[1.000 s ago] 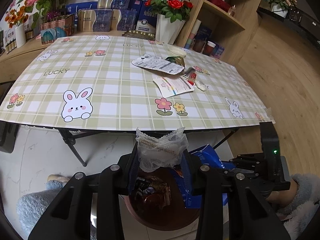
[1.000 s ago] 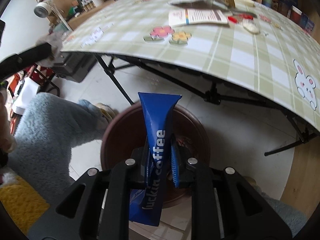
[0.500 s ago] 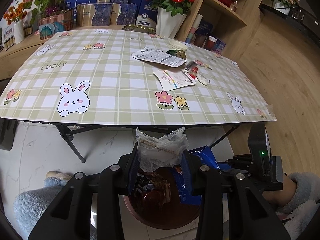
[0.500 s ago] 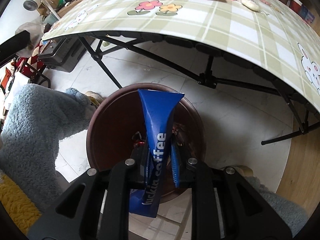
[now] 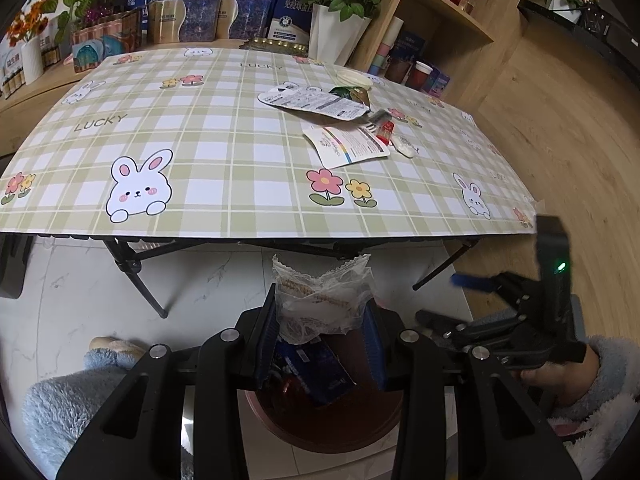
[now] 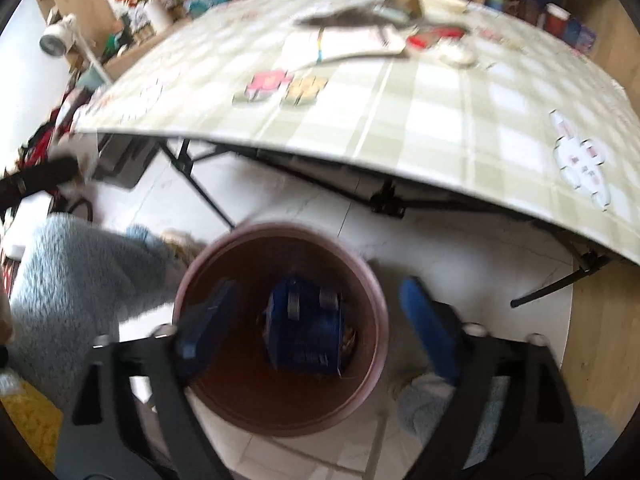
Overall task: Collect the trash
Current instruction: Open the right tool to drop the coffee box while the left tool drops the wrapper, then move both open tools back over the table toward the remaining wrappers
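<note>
My left gripper is shut on a crumpled clear plastic wrapper and holds it above the brown round bin on the floor. My right gripper is open and empty above the same bin. A blue coffee packet lies inside the bin; it also shows in the left wrist view. The right gripper shows at the right of the left wrist view. More trash lies on the table: a grey printed packet, a white packet and a small red sachet.
The folding table with a green checked bunny cloth stands just beyond the bin, its black legs close by. Flower vases and boxes line its far edge. Wooden shelves stand at the right. Fuzzy blue slippers are beside the bin.
My right gripper has opened and let go of the blue coffee packet, which has dropped into the bin. The left gripper still holds the clear wrapper and has risen slightly.
</note>
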`<state>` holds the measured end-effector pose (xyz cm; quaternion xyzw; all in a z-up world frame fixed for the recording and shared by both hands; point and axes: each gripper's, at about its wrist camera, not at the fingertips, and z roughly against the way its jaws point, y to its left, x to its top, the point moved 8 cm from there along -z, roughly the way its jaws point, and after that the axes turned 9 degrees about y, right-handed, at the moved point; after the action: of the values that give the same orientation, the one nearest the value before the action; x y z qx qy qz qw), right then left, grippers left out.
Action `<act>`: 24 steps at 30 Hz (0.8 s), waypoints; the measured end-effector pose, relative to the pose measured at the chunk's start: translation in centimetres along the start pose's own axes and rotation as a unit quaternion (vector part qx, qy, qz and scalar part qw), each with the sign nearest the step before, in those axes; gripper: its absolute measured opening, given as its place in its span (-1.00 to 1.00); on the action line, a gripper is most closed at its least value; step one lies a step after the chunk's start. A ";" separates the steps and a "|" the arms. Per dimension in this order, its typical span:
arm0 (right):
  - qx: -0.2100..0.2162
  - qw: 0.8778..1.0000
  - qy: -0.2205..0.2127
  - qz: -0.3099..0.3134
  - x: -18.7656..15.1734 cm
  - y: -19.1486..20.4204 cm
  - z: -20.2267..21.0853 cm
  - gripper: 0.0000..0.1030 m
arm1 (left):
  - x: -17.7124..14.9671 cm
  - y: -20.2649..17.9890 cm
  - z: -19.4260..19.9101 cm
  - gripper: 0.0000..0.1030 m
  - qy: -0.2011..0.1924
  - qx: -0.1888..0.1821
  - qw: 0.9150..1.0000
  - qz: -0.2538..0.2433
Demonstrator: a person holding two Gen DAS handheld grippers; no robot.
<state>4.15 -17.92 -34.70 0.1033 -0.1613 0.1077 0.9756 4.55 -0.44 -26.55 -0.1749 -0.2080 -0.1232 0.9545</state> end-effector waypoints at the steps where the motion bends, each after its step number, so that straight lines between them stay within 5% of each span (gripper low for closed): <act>1: 0.000 1.000 -0.012 -0.005 0.3 -0.1 0.4 0.82 | 0.0 0.0 -0.1 -0.28 0.002 0.000 1.000 0.000; 6: -0.016 0.999 -0.046 -0.018 0.9 -1.0 1.7 0.89 | -0.3 -0.2 -0.7 -0.28 0.014 -0.003 1.000 -0.001; 17: -0.028 0.998 -0.050 -0.028 0.5 -1.6 1.7 0.89 | -0.8 -0.7 -1.7 -0.23 0.035 -0.014 0.999 -0.004; 24: -0.033 0.998 -0.052 -0.032 0.4 -1.9 1.8 0.89 | -0.7 -0.7 -1.5 0.21 0.030 -0.021 0.999 0.001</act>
<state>4.48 -20.10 -33.18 0.0819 -0.2119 0.0650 0.9717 4.22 -1.56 -27.95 -0.1915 -0.1767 -0.1319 0.9564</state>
